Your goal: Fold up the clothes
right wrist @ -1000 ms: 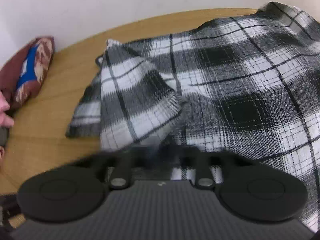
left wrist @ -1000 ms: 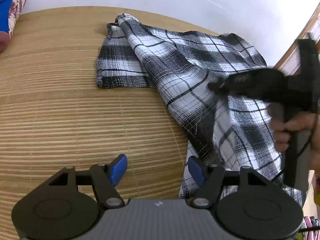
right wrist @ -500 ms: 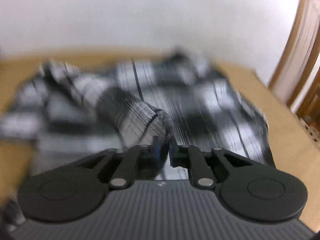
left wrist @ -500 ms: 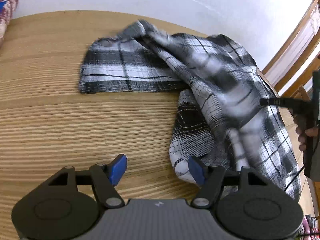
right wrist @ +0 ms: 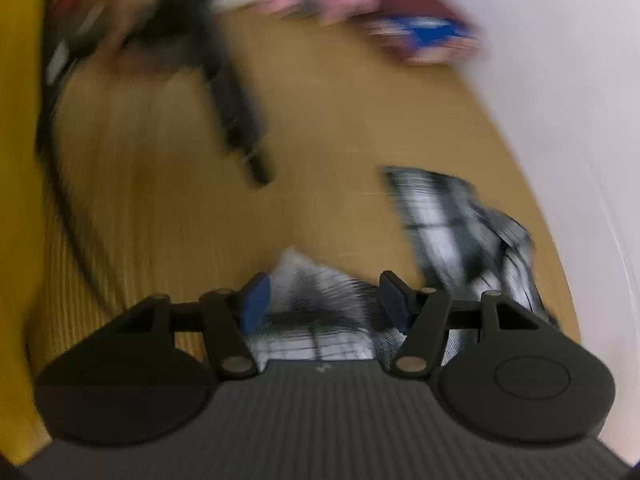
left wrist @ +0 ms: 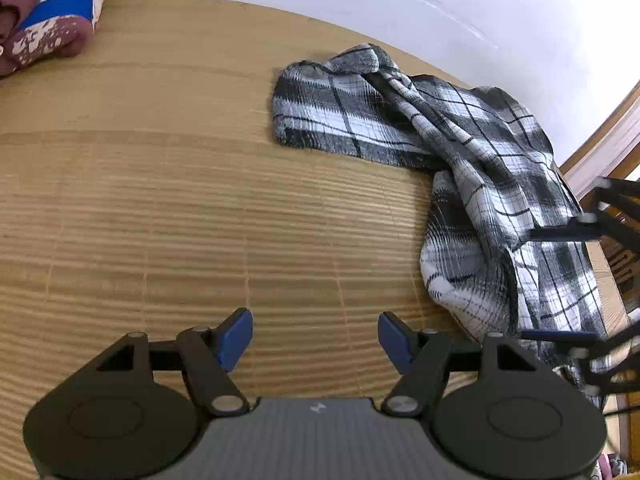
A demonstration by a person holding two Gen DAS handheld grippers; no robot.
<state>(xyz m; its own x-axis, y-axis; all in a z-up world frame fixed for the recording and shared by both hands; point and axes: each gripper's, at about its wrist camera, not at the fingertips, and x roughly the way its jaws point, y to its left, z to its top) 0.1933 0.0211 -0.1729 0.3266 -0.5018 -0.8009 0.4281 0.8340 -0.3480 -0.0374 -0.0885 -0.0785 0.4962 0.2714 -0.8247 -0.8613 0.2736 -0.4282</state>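
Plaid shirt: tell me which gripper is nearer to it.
Right. The right gripper hangs directly over the plaid shirt, jaws opening with cloth showing between them. The left gripper is open over the bare mat, beside the shirt.

A maroon, blue-patched cushion (left wrist: 48, 12) lies at the bamboo mat's (left wrist: 160, 200) far corner by the white wall (left wrist: 440, 0).

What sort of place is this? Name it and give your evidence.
Probably a room in a home, not a workshop. A plaid garment lies crumpled on a woven bamboo mat against a plain white wall, with folded patterned fabric at the mat's far corner.
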